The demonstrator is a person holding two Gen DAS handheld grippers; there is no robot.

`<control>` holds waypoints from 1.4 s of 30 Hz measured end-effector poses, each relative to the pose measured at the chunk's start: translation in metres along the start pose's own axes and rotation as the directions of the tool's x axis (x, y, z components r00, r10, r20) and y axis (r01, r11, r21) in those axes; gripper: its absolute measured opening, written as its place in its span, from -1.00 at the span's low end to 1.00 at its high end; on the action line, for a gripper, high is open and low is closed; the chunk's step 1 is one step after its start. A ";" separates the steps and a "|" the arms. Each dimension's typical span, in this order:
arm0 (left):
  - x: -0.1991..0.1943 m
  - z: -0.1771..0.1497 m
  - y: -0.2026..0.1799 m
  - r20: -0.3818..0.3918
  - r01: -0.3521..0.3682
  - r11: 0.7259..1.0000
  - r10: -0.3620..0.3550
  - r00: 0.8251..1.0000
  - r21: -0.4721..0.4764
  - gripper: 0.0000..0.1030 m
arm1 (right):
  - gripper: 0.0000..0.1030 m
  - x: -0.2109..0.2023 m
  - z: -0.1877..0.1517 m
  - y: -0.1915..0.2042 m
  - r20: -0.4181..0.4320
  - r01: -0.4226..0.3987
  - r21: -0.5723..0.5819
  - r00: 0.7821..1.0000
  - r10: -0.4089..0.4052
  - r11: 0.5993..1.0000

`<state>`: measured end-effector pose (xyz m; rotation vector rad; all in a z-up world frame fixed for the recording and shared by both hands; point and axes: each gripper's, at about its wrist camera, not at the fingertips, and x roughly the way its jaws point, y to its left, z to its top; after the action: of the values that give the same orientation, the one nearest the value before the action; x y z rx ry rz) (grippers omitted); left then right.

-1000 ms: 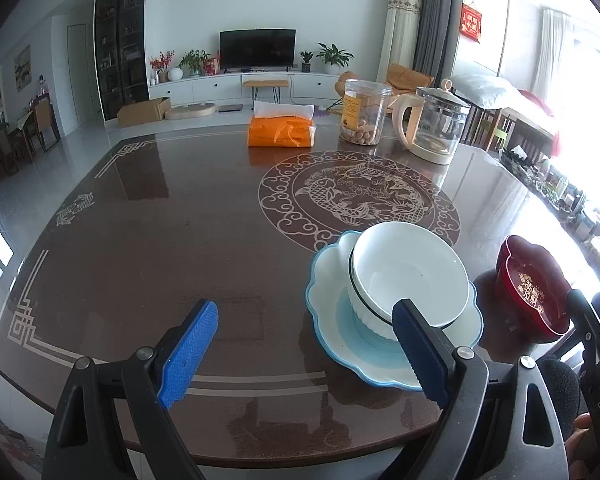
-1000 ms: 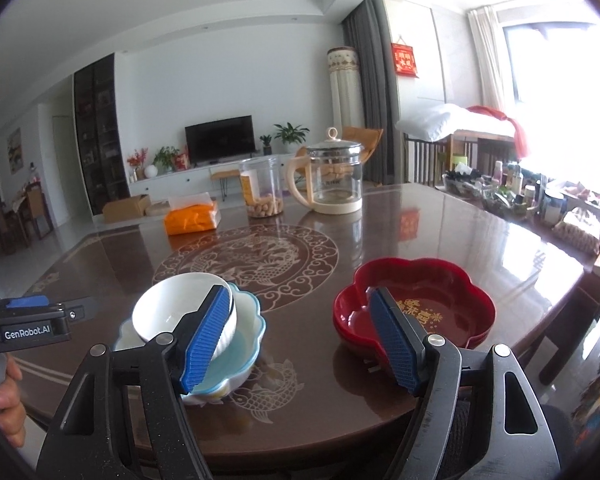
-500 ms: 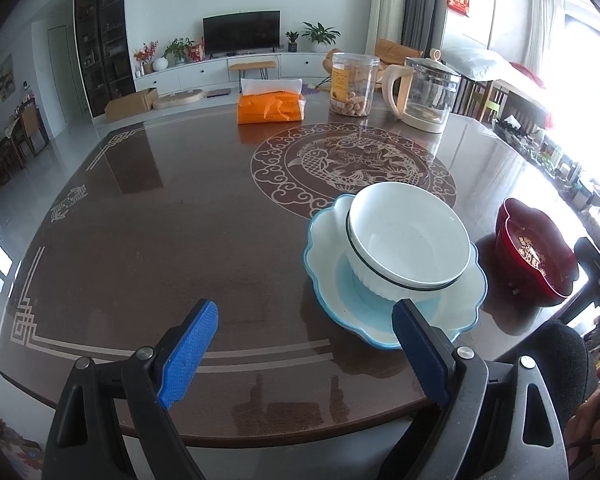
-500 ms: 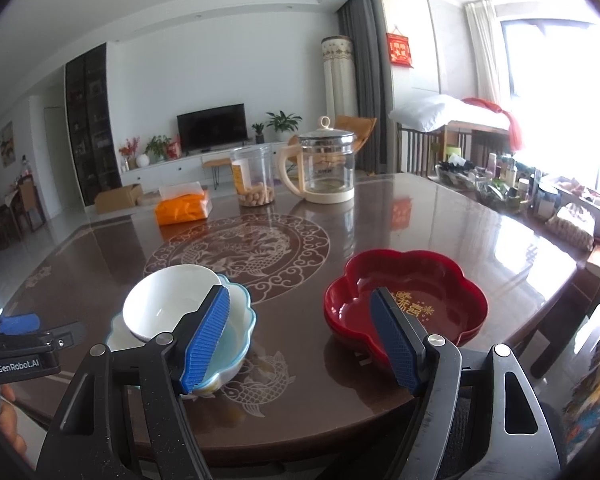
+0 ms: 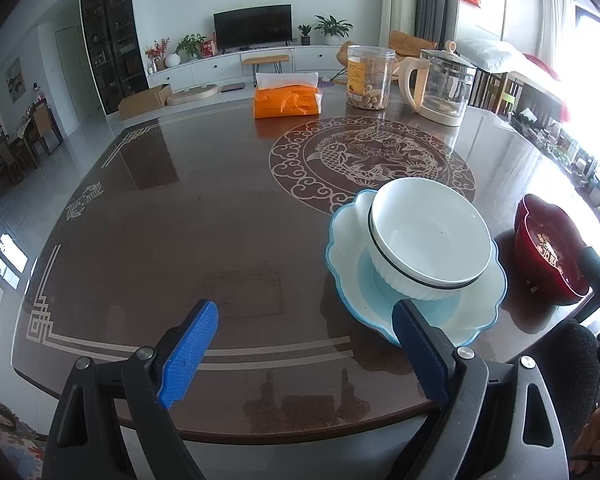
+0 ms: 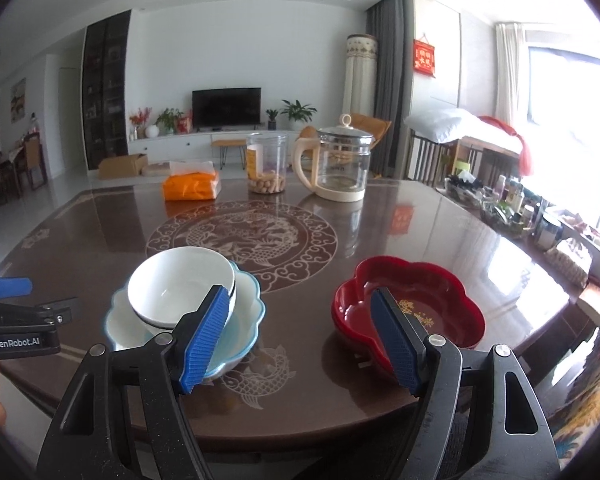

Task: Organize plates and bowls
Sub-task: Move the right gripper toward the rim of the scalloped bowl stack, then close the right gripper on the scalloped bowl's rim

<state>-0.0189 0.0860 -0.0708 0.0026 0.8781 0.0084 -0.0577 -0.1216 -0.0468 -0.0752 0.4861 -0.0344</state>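
Three dishes stand on the near part of the dark table [image 5: 204, 208]: a white bowl [image 5: 430, 236] that sits tilted inside a pale blue plate [image 5: 476, 312], and a red plate [image 6: 408, 300] shaped like a flower, apart from them on the right. The bowl leans on the far left side of the blue plate and is not centred, so I think it was only put there loosely and the stacking is not finished. The red plate is by itself, and in my judgement it is the piece that must join the others next. The left gripper [image 5: 304, 354] hangs over the near edge of the table with its fingers wide apart and nothing between them; the blue plate is just beyond its right finger, not touched. The right gripper [image 6: 300, 340] is also wide open and empty, and it looks at the gap between the blue plate and the red plate, with one dish behind each finger. Both grippers seem to wait in front of the dishes, ready for a choice. The left view looks down into the bowl and shows that it is empty, but it cuts the red plate at the right border. The right view shows the whole red plate with the gold mark inside, and also the left gripper from the side. Far behind stand an orange tissue pack [image 6: 190, 186], a jar [image 6: 267, 168] and a glass kettle [image 6: 340, 164], well apart from the dishes.
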 end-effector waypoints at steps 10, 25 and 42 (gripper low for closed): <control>0.000 0.000 0.001 0.007 -0.014 1.000 0.014 1.000 0.001 0.72 | 0.49 0.005 -0.004 0.005 -0.027 -0.028 -0.007 0.999 0.028 1.000; 0.006 0.002 0.010 -0.002 -0.009 1.000 0.009 1.000 0.004 0.72 | 0.49 0.009 -0.007 0.010 -0.040 -0.052 -0.021 0.998 0.051 0.998; 0.071 0.022 0.013 -0.118 0.270 0.963 -0.269 0.956 -0.012 0.40 | -0.29 0.116 -0.005 -0.008 -0.369 -0.263 0.108 0.885 0.284 0.959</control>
<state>0.0434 0.0998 -0.1114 -0.1154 0.9915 -0.2509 0.0419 -0.1356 -0.1047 0.0572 0.8834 0.2203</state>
